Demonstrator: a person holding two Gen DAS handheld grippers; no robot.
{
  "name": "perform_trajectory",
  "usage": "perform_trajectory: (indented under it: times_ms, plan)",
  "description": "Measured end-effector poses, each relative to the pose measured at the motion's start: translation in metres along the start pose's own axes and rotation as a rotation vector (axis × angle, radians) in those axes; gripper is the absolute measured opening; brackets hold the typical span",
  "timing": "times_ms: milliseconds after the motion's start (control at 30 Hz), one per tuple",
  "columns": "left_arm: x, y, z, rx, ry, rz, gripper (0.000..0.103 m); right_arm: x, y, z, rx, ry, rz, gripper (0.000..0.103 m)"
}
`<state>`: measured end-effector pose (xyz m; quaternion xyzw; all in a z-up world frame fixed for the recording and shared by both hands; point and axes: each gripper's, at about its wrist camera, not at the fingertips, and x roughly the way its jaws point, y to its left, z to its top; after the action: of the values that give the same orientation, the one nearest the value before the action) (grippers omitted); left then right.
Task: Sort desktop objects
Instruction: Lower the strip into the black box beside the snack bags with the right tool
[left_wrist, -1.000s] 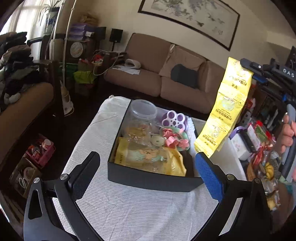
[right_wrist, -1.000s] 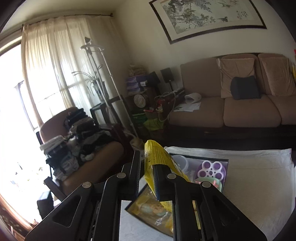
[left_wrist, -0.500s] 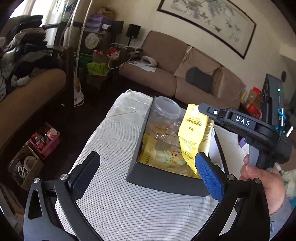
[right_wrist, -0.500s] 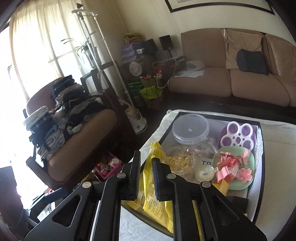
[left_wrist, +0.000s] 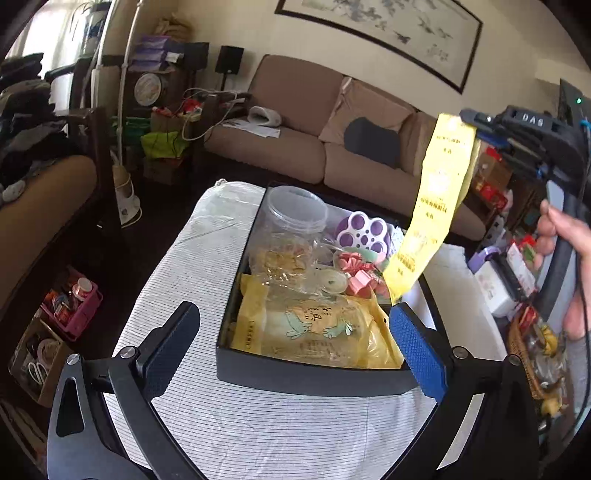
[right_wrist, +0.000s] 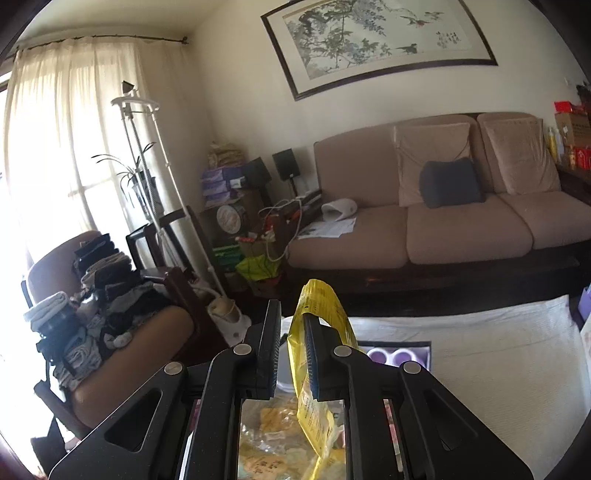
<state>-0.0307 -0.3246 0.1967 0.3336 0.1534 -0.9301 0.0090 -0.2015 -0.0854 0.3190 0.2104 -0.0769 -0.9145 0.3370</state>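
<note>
Yellow sachet strip (left_wrist: 432, 206), lifted back out of the box (left_wrist: 314, 376), hangs above it, right gripper (right_wrist: 291, 354) fingers clamped on its top, left gripper (left_wrist: 295, 350) fingers apart, empty; jar (left_wrist: 291, 229), snack bag (left_wrist: 314, 328) boxed, strip unplaced.

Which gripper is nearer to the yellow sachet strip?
Right. The right gripper is clamped on the yellow sachet strip, which dangles over the black box; the left gripper stands open below it.

Yellow sachet strip (left_wrist: 432, 206): printing motion-blurred, unreadable; lower end hidden below the right gripper (right_wrist: 291, 354) jaws. Black box (left_wrist: 314, 376): mostly hidden beneath those jaws in right wrist view.
</note>
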Motion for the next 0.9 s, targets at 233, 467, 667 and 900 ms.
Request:
perform_trajectory:
  times_ms: [233,467,667,900]
  plan:
    - [0.022,-0.019,-0.001,0.024,0.026,-0.002,0.103,-0.003,-0.008,0.016,-0.035,-0.022,-0.026,0.012]
    - [0.028,-0.001,-0.003,-0.012,0.036,0.034,0.103,0.054,0.012,-0.042,-0.033,0.113,0.035,0.012]
    - [0.031,0.005,-0.005,-0.028,0.045,0.050,0.103,0.096,0.026,-0.097,0.081,0.211,0.116,0.012]
    - [0.036,0.001,-0.008,-0.003,0.062,0.065,0.103,0.143,0.033,-0.143,0.071,0.515,0.153,0.018]
